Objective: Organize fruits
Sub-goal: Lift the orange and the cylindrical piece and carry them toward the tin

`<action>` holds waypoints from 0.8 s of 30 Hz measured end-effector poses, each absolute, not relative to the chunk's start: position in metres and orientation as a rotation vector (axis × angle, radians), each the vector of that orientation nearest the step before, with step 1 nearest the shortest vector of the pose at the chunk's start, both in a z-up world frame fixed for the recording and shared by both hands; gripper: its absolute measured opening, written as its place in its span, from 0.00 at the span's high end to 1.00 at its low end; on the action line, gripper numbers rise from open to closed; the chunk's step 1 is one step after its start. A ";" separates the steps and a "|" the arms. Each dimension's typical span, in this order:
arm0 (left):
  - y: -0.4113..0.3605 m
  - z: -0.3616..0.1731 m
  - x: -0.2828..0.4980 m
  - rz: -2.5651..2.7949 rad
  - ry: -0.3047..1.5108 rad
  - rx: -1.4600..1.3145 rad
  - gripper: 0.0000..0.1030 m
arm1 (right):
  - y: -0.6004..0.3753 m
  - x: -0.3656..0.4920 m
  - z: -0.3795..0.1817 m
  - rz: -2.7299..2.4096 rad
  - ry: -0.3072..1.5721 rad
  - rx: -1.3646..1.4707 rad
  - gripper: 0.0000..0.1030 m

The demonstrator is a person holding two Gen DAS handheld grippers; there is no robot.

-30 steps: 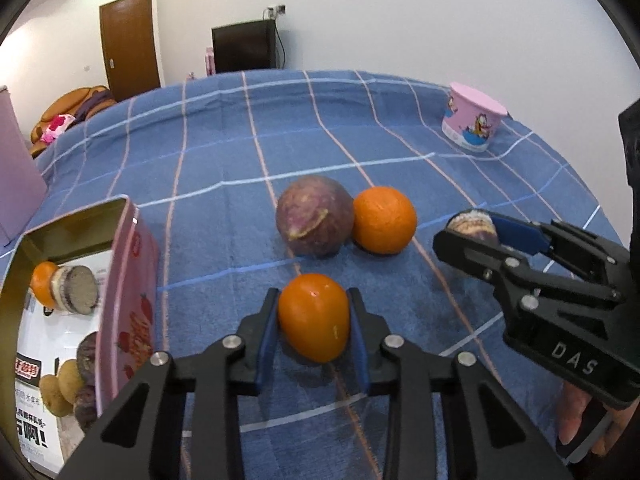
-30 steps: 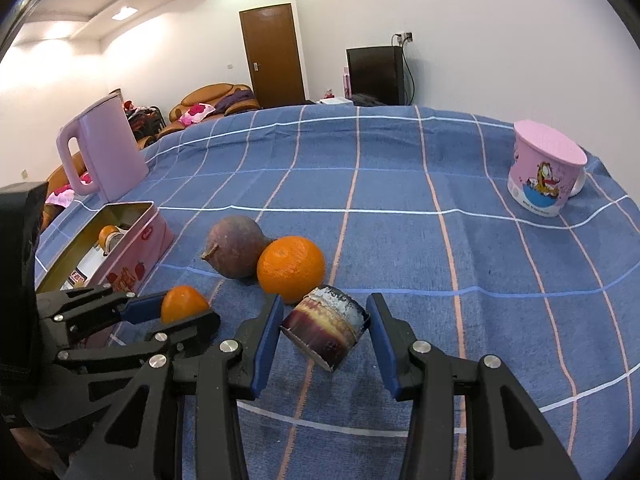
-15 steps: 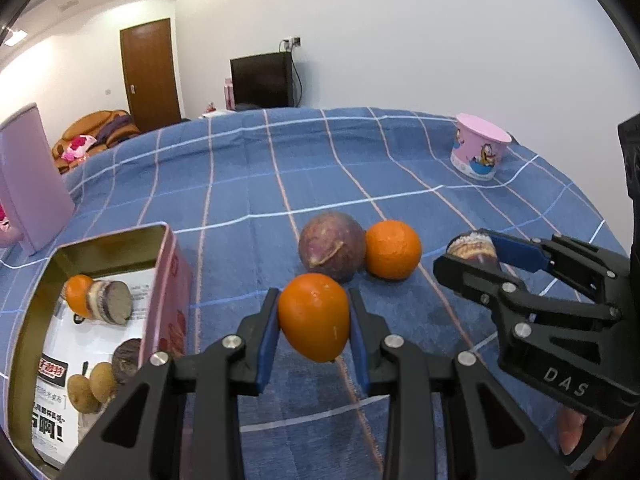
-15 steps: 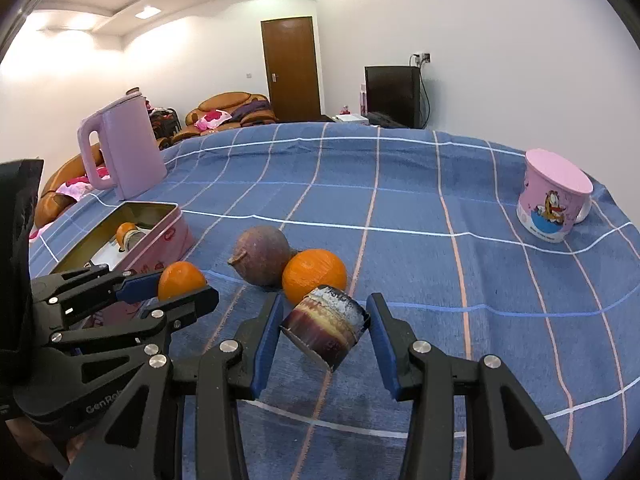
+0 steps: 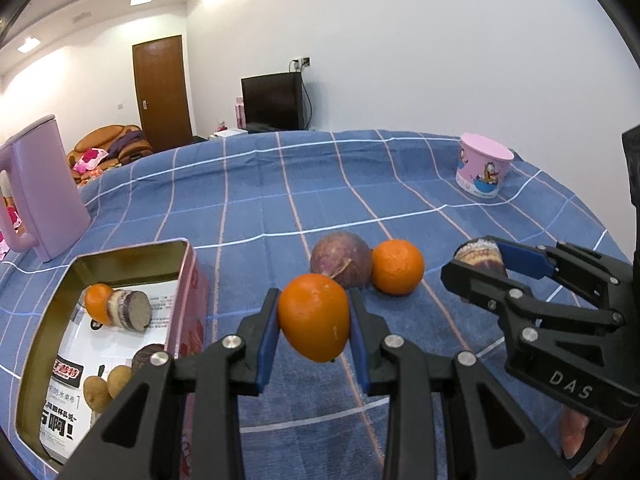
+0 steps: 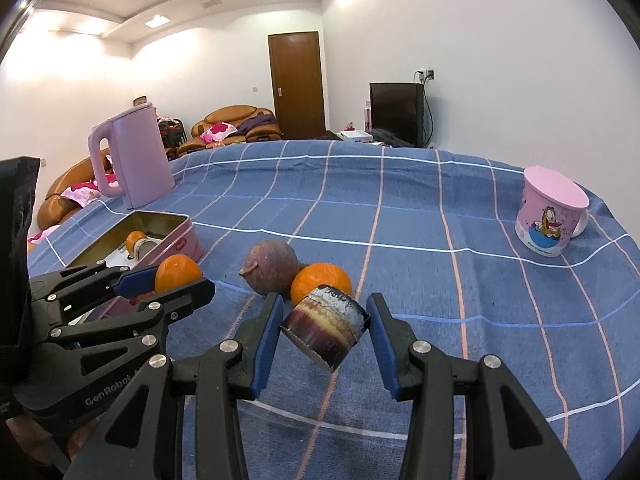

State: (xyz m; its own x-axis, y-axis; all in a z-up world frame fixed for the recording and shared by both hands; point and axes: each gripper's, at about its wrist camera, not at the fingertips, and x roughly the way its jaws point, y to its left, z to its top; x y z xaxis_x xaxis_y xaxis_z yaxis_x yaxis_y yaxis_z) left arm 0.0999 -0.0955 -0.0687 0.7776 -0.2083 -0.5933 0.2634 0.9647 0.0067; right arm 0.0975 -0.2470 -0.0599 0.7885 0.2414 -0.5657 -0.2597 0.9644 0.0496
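Gripping the small orange (image 5: 313, 316) only across its curved sides, the left gripper (image 5: 313, 320) carries it in the air just right of the open pink tin (image 5: 188, 276), and I judge it could squirt out of the blue pads and roll off across the counter (image 5: 280, 200) if the pinch loosens. The right gripper (image 6: 325, 330) has its fingers closed on a brown cut cylinder (image 6: 326, 326) seated tilted, further right of the tin than the passion fruit (image 5: 340, 259) and loose orange (image 5: 397, 267), so it may twist free.
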 end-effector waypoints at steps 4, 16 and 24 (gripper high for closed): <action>-0.094 -0.067 0.099 -0.250 0.620 0.083 0.68 | -0.246 0.095 -0.058 0.271 0.590 -0.036 0.56; -0.090 -0.062 0.089 -0.229 0.569 0.078 0.68 | -0.247 0.087 -0.054 0.275 0.541 -0.036 0.56; -0.089 -0.059 0.083 -0.218 0.535 0.086 0.68 | -0.247 0.080 -0.051 0.275 0.503 -0.041 0.56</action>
